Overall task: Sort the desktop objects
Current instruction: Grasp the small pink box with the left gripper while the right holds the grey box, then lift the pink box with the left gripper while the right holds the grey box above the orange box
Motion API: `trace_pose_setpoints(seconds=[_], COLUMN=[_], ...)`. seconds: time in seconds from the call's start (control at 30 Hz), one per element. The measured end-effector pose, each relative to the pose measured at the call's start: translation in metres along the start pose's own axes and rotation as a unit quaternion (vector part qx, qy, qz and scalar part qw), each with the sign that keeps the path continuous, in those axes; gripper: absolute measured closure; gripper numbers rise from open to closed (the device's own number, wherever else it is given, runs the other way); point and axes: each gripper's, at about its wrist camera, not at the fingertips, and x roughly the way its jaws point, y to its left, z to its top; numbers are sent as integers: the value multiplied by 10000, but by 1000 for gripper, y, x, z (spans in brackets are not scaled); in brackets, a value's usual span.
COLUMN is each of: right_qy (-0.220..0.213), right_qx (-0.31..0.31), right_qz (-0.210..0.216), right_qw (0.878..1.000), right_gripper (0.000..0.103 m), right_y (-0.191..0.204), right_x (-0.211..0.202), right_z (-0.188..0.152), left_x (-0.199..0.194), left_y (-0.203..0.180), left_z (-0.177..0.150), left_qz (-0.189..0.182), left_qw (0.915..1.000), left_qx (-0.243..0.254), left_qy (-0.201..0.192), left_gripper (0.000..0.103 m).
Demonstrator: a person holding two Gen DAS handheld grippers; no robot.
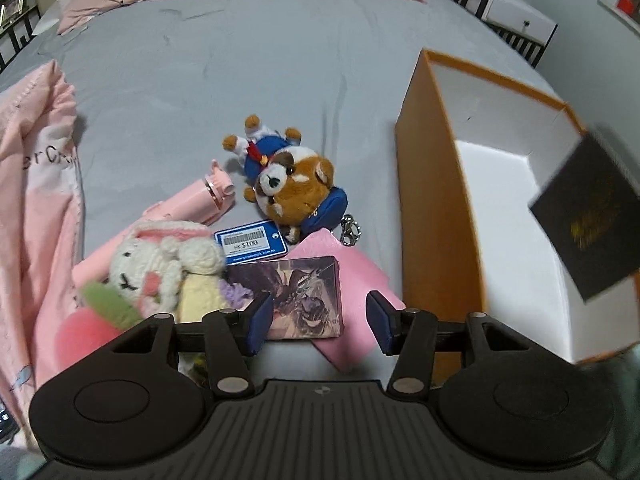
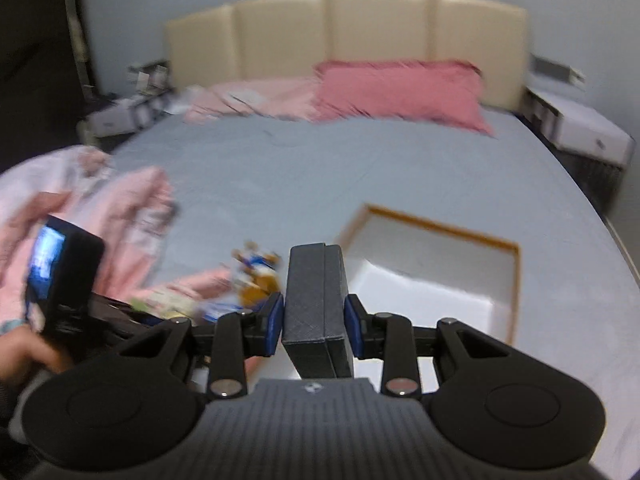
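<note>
Left wrist view, nearest: the left gripper (image 1: 320, 322) is seen with its jaws spread and nothing pinched between them; under the gap lie an illustrated card box (image 1: 298, 296) and a pink sheet (image 1: 352, 276).
Left wrist view, toys: a white knitted rabbit (image 1: 160, 264) is lying left of the card box, a blue price tag (image 1: 251, 243) just beyond it, then a brown plush dog (image 1: 286, 178) with a metal clasp, and a pink bottle-like item (image 1: 200, 200) beside the dog.
Left wrist view, right side: an orange box (image 1: 436, 208) with a white interior is standing open on the grey bed sheet (image 1: 240, 64); a dark case with gold print (image 1: 588, 216) is seen above its right part, blurred and cut by the edge.
Right wrist view, nearest: the right gripper (image 2: 314, 316) is closed on a dark grey case (image 2: 314, 292), which is pinched on edge between the 2 blue pads (image 2: 274, 318).
Right wrist view, only here: a hand (image 2: 24, 352) and the back of the other gripper with a lit screen (image 2: 60, 272) are shown at left; a beige headboard (image 2: 344, 36) and a red-pink pillow (image 2: 400, 94) are seen far off.
Shared: the orange box appears in both, beyond and right of the held case in the right view.
Hard to make out: the toys are reduced to a blur in the right view; the gold print cannot be read; a pink blanket (image 1: 36, 184) is cut off at left.
</note>
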Motion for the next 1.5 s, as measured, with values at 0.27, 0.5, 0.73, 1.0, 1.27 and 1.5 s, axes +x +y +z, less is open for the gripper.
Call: trace_pose_setpoints(seconds=[0.27,0.5,0.73,1.0,1.27,1.5], right_qy=[400,483,586,646,786,835], right_qx=[354,443,616,749,808,866], right_qz=[25,18,42,37,86,52], right_qw=[9986,9979,9964,9951,9936,9927], right_gripper=[68,68,68,68,68,68], right_y=[-14,-21,-25,-28,-24,-25], right_x=[30,38,46,50,65,67], right_z=[-25,-36,-42,-49,-54,-58], left_x=[42,52,30,-12,1,0], left_y=[-9,-9,2,20,22,13], left_z=[3,-1,5,7,17,16], left_qz=[351,727,579,985,1070,1718], left_qw=[9990,9969,9981,9945,9926,9769], left_qx=[106,212,181,347,564,1259], left_qy=[262,211,70,-15,61,169], left_gripper=[36,33,63,76,70,69])
